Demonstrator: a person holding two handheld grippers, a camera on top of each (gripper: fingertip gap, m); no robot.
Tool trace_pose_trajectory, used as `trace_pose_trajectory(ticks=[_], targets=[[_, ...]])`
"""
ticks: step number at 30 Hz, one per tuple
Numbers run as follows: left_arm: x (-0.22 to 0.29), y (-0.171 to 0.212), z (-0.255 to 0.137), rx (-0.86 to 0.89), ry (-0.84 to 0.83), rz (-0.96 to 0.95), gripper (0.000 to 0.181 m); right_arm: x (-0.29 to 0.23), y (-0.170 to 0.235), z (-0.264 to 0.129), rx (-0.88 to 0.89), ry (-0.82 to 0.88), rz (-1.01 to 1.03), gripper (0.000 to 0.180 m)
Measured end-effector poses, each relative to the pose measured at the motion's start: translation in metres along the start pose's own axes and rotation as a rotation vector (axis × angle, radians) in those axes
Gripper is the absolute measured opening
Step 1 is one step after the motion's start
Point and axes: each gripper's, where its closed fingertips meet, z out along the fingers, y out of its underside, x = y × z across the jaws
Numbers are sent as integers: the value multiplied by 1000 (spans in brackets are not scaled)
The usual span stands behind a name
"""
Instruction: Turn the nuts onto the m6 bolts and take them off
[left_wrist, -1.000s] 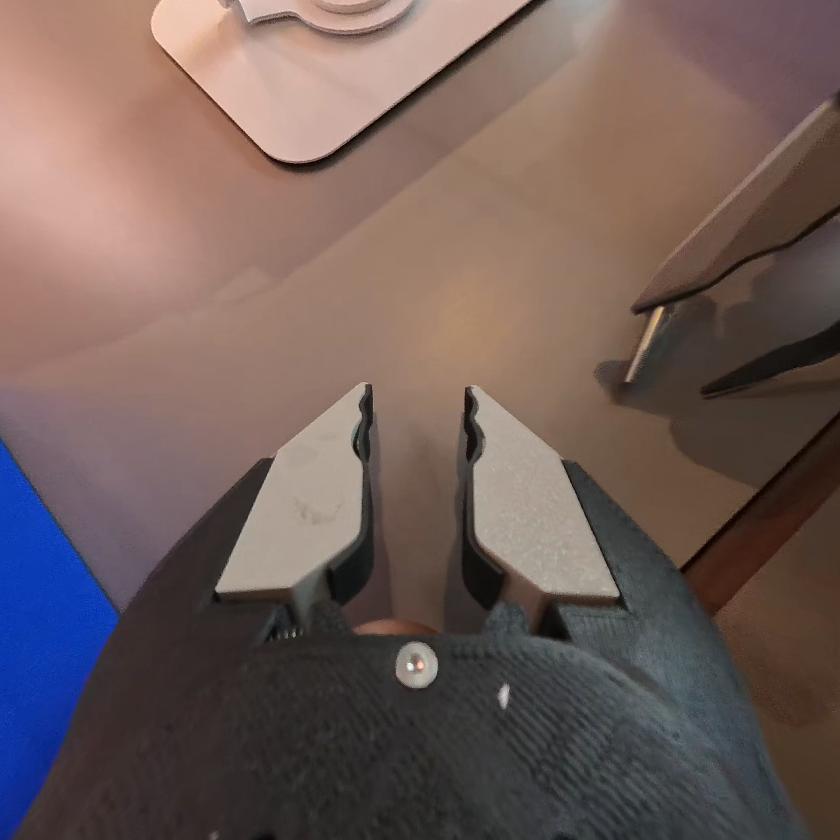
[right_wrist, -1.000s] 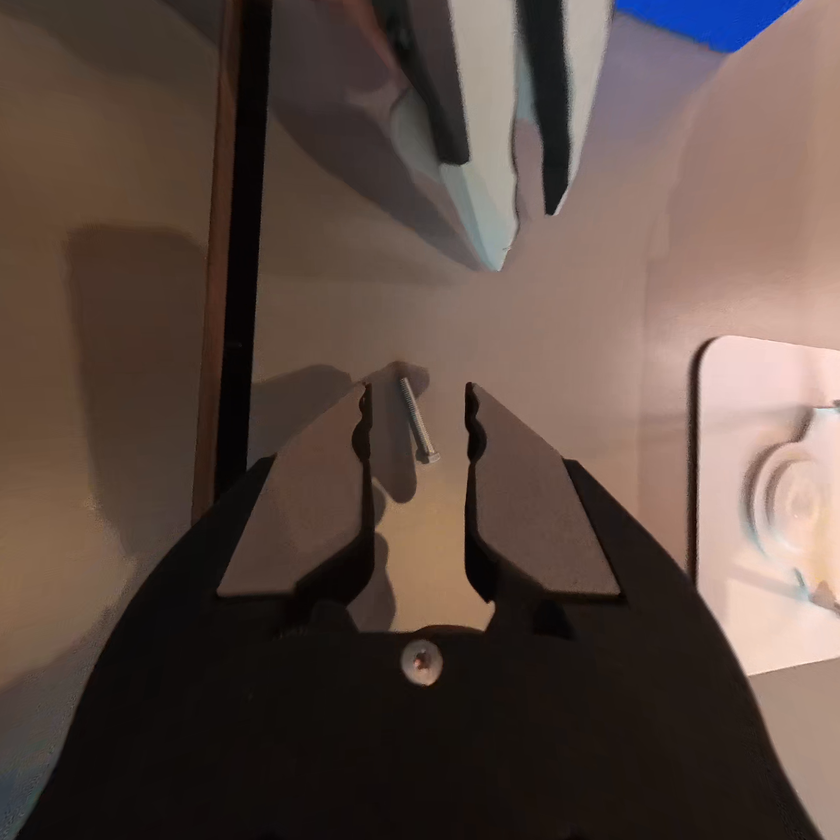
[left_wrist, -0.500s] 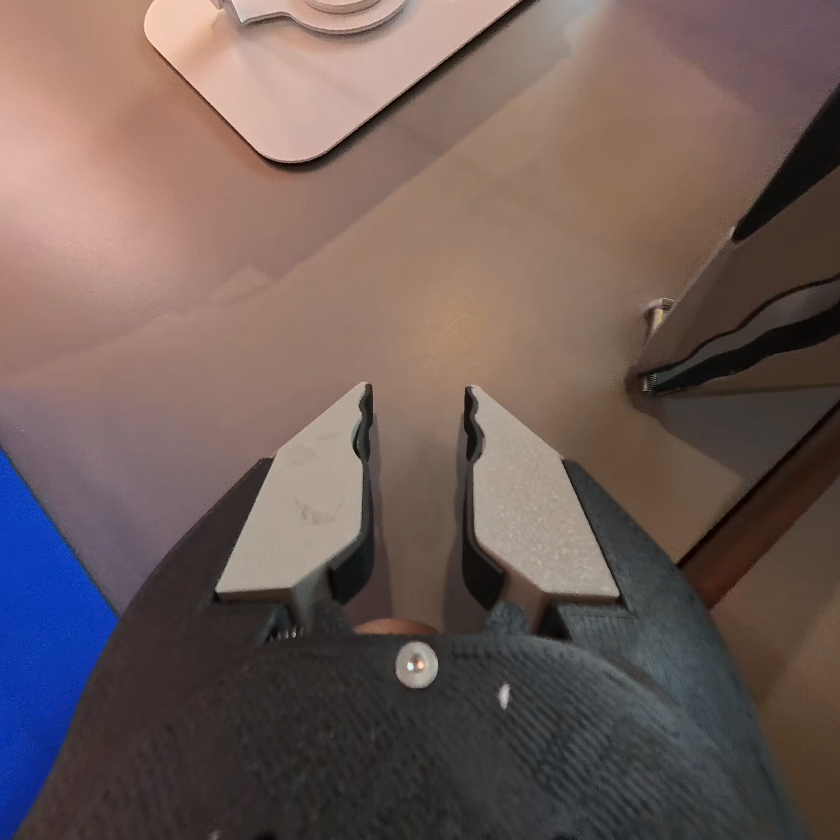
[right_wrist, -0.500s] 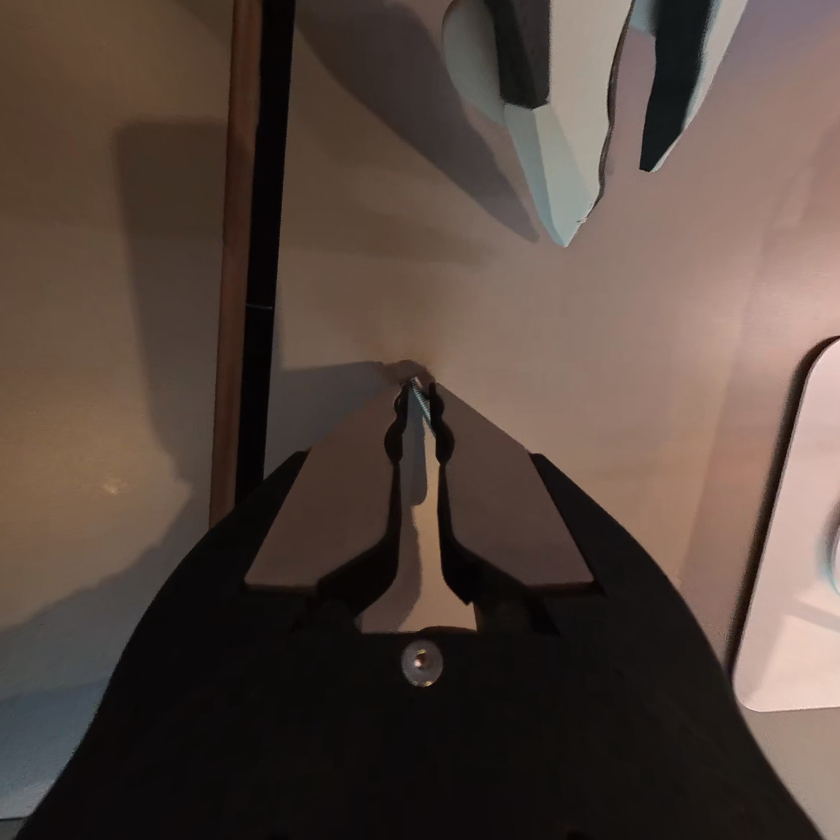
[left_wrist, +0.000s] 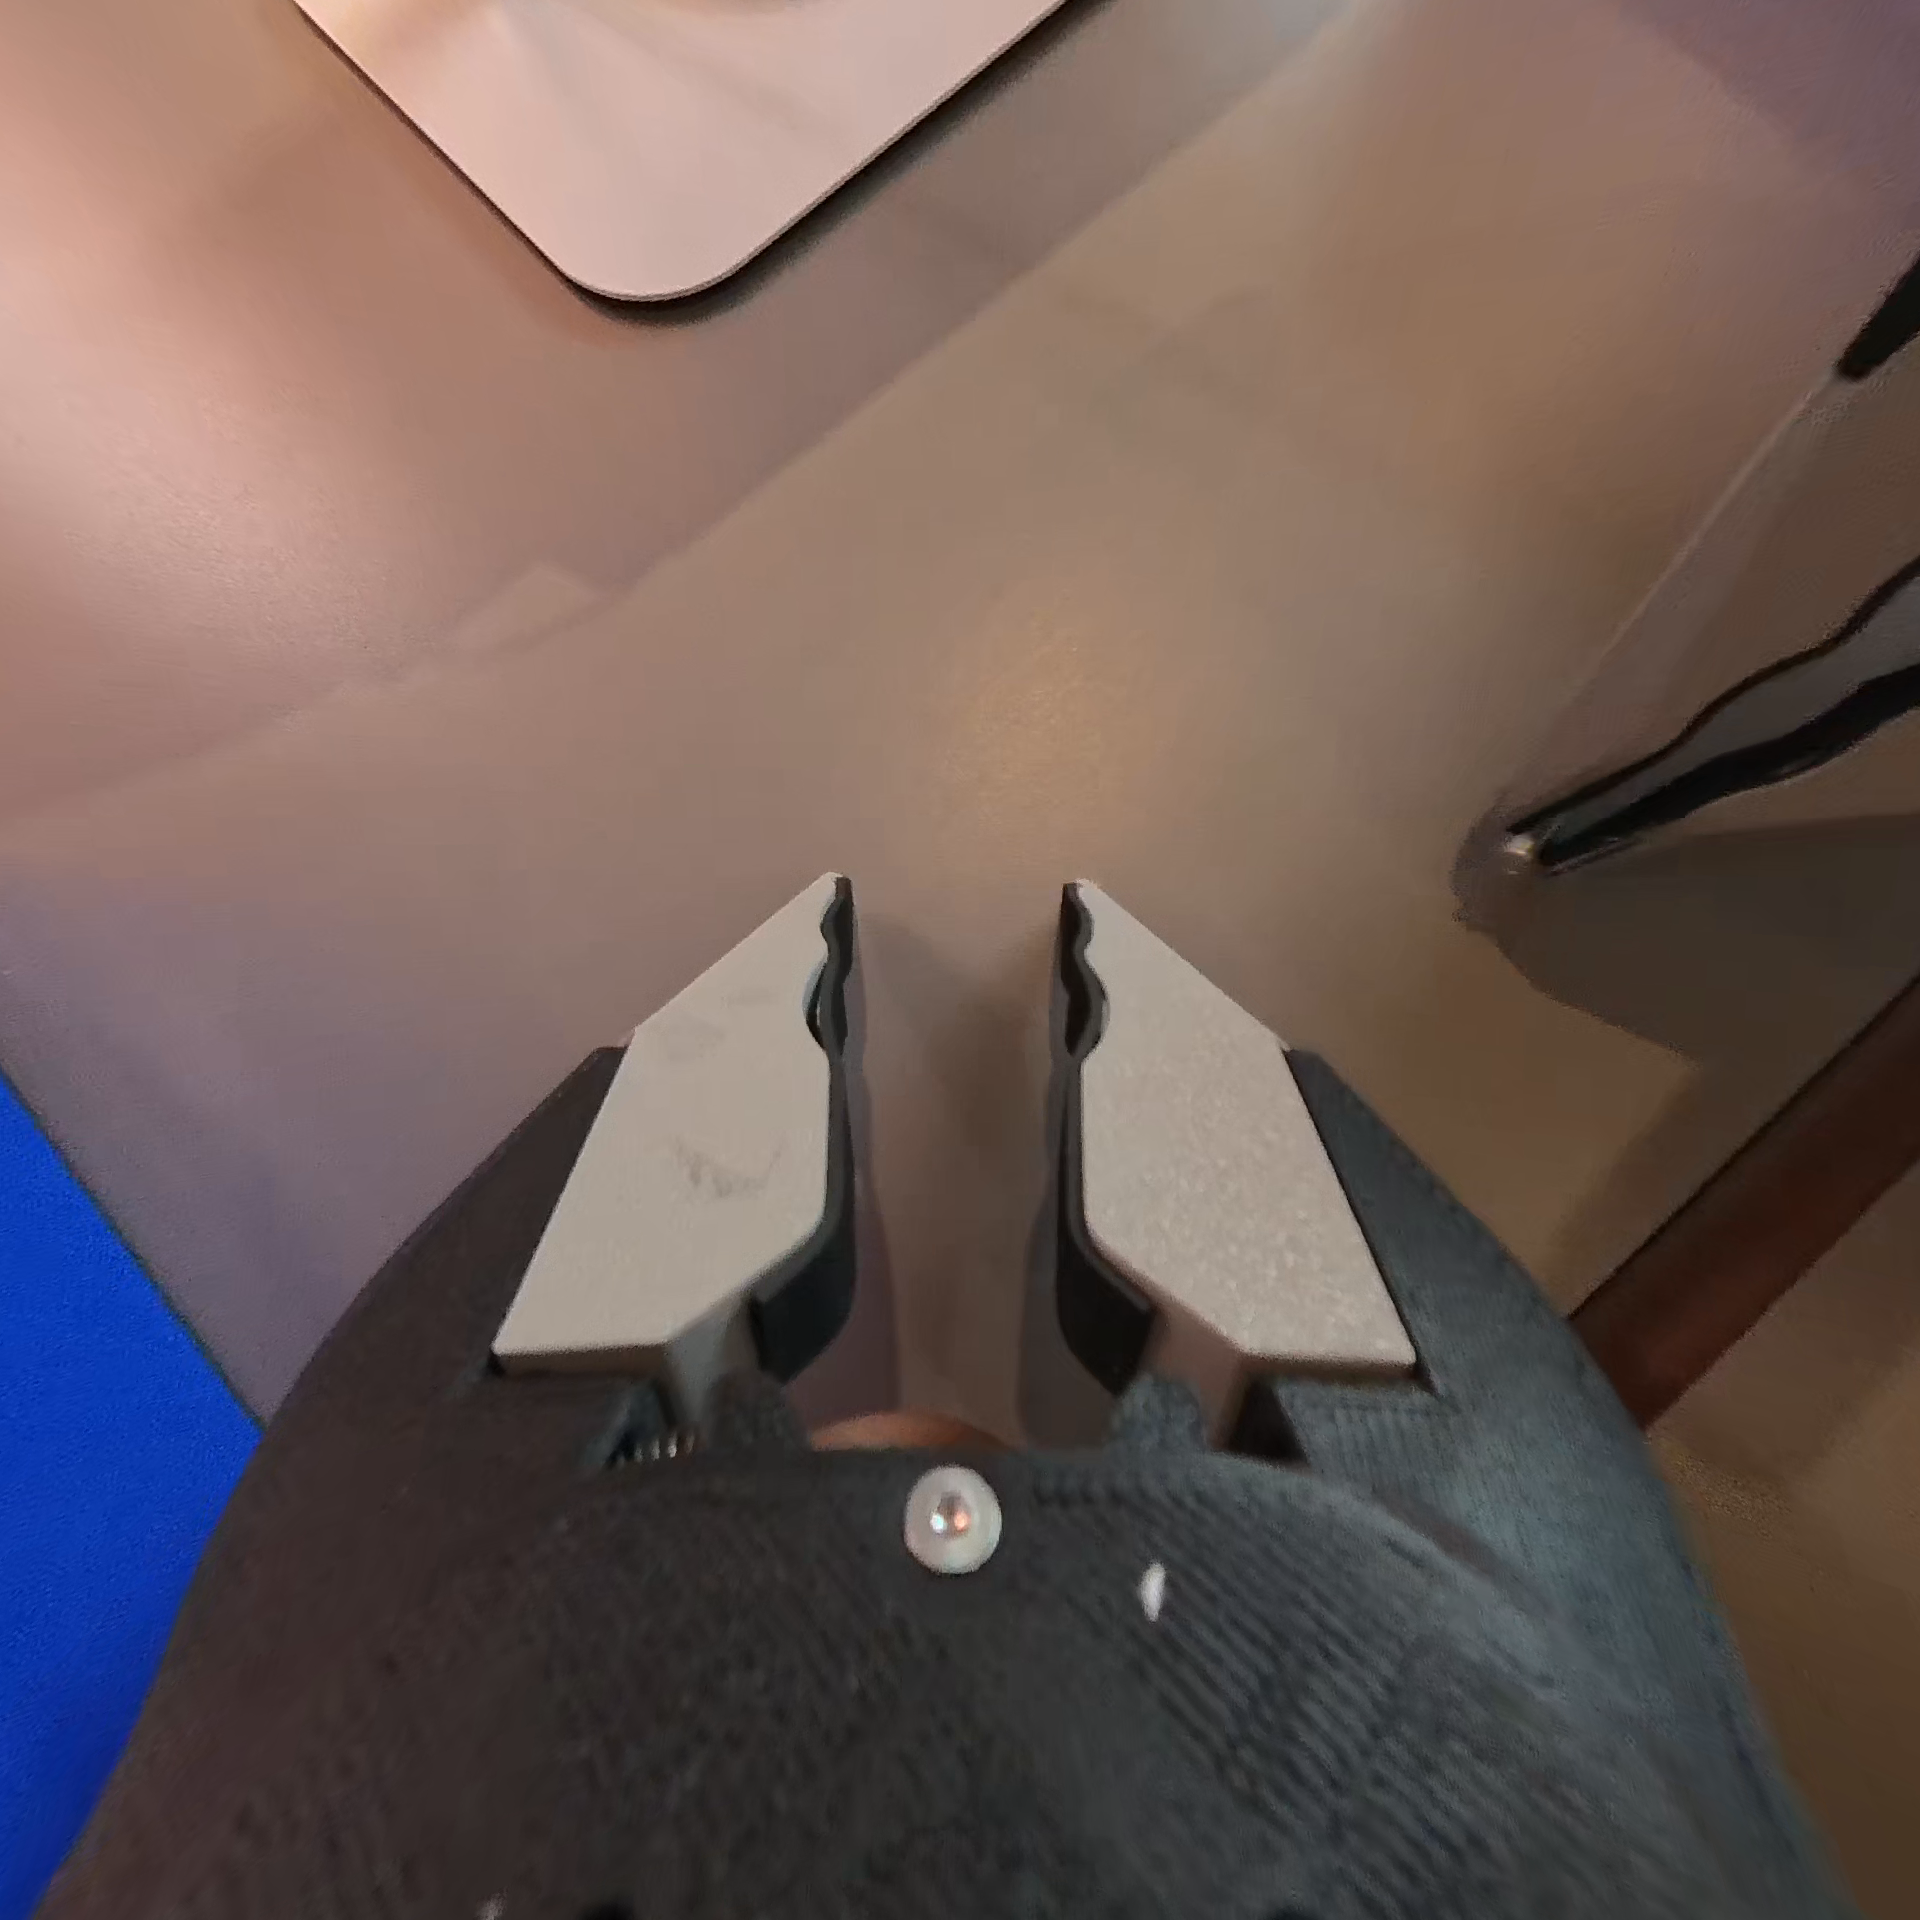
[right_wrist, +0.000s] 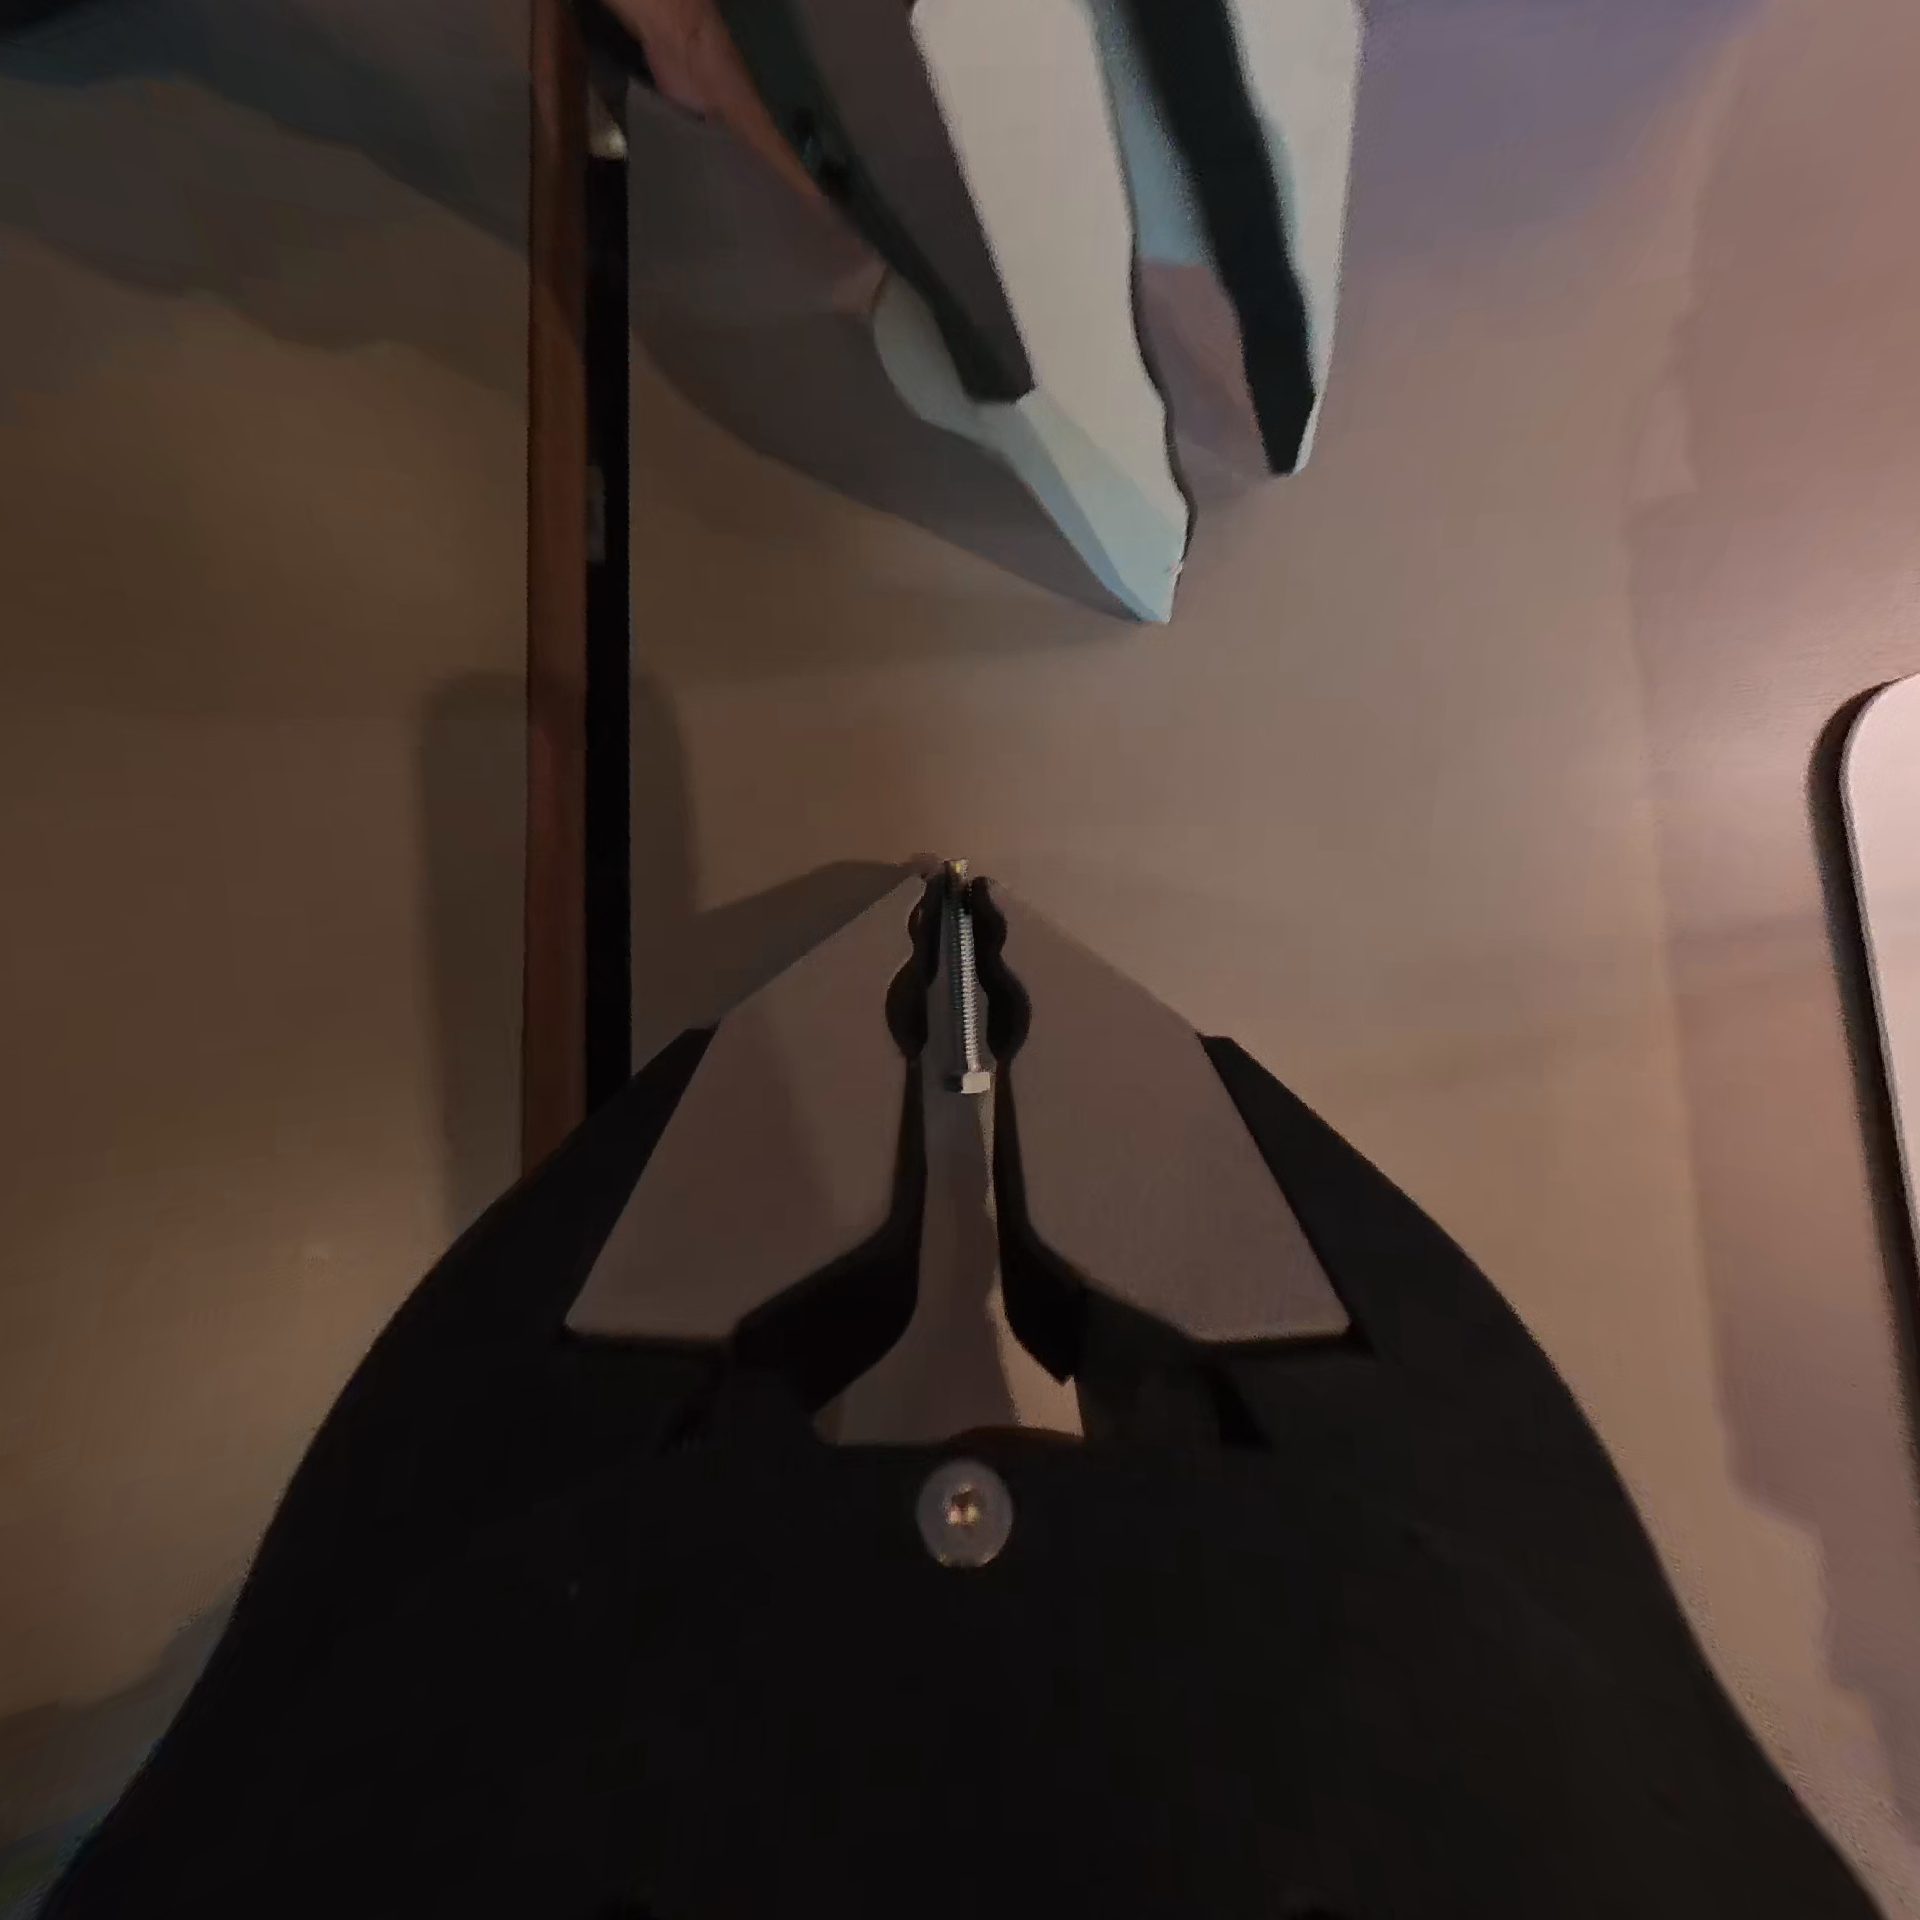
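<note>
In the right wrist view my right gripper (right_wrist: 954, 883) is shut on a small silver bolt (right_wrist: 961, 987). The bolt lies along the fingers, its hex head toward the camera and its threaded end at the fingertips. In the left wrist view my left gripper (left_wrist: 956, 894) is open and empty over the tan table. The right gripper shows there at the right edge (left_wrist: 1704, 769), closed, with a glint of the bolt's tip (left_wrist: 1519, 847). The left gripper also shows at the top of the right wrist view (right_wrist: 1205, 499). No nut is visible.
A pale rounded-corner base plate (left_wrist: 675, 125) lies on the table at the far side; its edge shows in the right wrist view (right_wrist: 1881, 935). A dark wooden table edge (left_wrist: 1745, 1236) runs at the right. A blue surface (left_wrist: 73, 1351) is at the left.
My right gripper closed around the bolt lying on the table and now grips it. My left gripper stayed open and shifted slightly forward.
</note>
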Motion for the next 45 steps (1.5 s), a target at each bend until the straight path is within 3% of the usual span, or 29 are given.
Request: trace_pose_trajectory(ticks=[1, 6, 11, 17, 23, 30, 36, 39, 45], targets=[[1, 0, 0, -1, 3, 2, 38, 1, -4, -2, 36, -3, 25, 2], [6, -1, 0, 2, 29, 20, 37, 12, -25, -14, 241, -2, 166, 2], [38, -20, -10, 117, 222, 22, 37, 19, -58, -39, 513, -51, 283, 2], [66, -42, -25, 248, 382, 19, 36, 19, -86, -63, 709, -96, 335, 2], [86, -60, -49, 376, 566, -27, 34, 22, -96, -72, 779, -75, 351, 2], [97, -69, -65, 459, 657, -24, 28, 23, -98, -78, 830, -73, 372, 2], [97, -72, -66, 478, 659, -42, 21, 23, -97, -79, 857, -83, 390, 2], [97, -75, -70, 503, 693, -77, 9, 22, -98, -81, 876, -85, 395, 2], [94, -72, -66, 475, 651, -50, 8, 24, -95, -81, 872, -76, 398, 2]])
